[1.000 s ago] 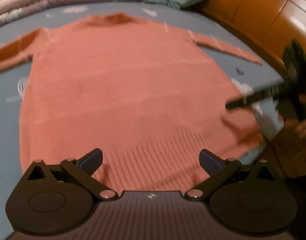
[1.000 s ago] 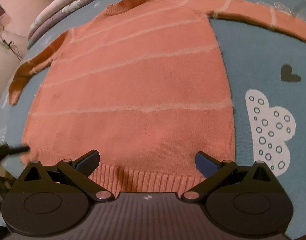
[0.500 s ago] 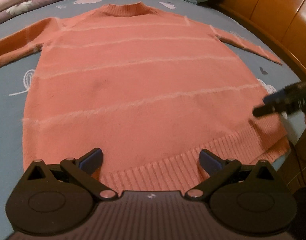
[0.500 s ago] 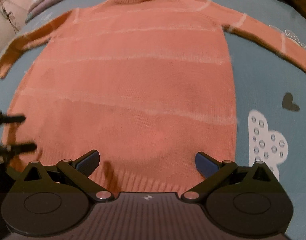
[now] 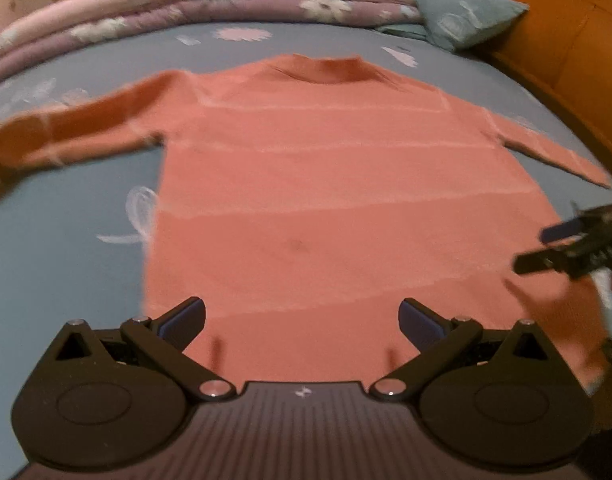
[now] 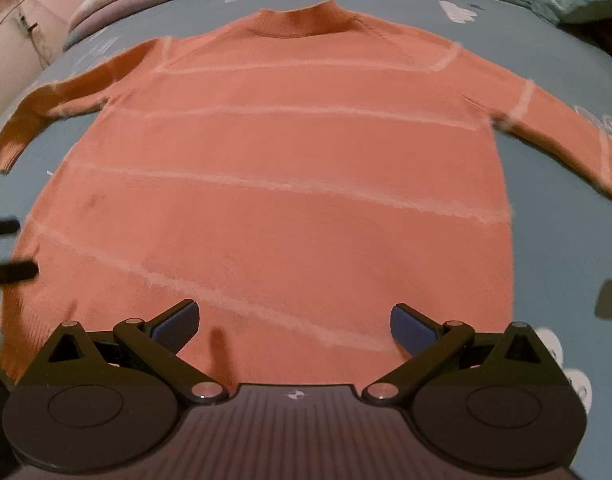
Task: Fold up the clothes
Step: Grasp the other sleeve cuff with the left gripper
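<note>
Partly hidden: sweater (image 6: 290,184) hem behind right hand-held gripper (image 6: 293,325); left view blurred.

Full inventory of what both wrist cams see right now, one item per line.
sweater: 1, orange with pale stripes, spread flat on the bed, collar far, hem near, both sleeves out to the sides
bedsheet: 1, blue-grey with white flower and cloud prints and a dark heart, under the sweater
folded quilts: a stack, count unclear, pink and lilac with white flowers, along the far edge of the bed
pillow: 1, teal, far right corner
bed frame: 1, orange-brown wood, along the right side
left gripper: 1, black with blue pads, open, over the hem, left part
right gripper: 1, black with blue pads, open, over the hem, right part
</note>
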{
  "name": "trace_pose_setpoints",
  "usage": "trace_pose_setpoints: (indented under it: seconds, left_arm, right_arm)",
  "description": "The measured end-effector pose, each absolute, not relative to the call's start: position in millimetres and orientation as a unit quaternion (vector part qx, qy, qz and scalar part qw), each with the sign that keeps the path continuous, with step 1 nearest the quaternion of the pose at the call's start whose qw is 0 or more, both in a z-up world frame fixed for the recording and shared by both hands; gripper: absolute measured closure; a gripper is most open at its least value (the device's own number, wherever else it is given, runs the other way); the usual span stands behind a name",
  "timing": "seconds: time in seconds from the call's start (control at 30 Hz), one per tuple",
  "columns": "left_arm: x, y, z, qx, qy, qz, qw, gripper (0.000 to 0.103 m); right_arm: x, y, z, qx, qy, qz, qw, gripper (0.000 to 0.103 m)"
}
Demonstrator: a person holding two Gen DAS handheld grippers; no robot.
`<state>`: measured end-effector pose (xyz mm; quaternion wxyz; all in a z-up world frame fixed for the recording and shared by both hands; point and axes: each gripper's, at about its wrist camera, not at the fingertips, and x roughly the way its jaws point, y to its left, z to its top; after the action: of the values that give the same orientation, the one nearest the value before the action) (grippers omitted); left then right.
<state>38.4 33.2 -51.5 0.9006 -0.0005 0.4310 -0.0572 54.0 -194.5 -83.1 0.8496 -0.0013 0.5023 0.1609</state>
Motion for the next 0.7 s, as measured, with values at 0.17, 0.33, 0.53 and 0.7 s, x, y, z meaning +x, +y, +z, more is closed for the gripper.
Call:
trace_pose_setpoints:
  seconds: [0.17,0.33,0.53,0.7]
  left_arm:
    - [55.6,89.8,-41.9,0.032,0.404,0.039,0.913,0.003]
    - [72.1,167.7,-39.4,0.045,0.394,0.157,0.905,0.051]
    - [84.7,265.8,-49.6,0.007,0.39,0.259,0.884,0.069]
    - [87.0,311.9,-59.3,-0.002,0.385,0.288,0.877,0.066]
  right_arm:
    - [67.7,-192.2,-77.7,0.025,0.469,0.179,0.865,0.0]
    - [82.6,-176.9,-80.5,0.05,0.442,0.199,0.873,0.0]
    - [95.6,-159.1,-86.2,0.066,0.434,0.193,0.878,0.0]
    - [105.2,-137.8,-87.8,0.063,0.43,0.206,0.876,0.0]
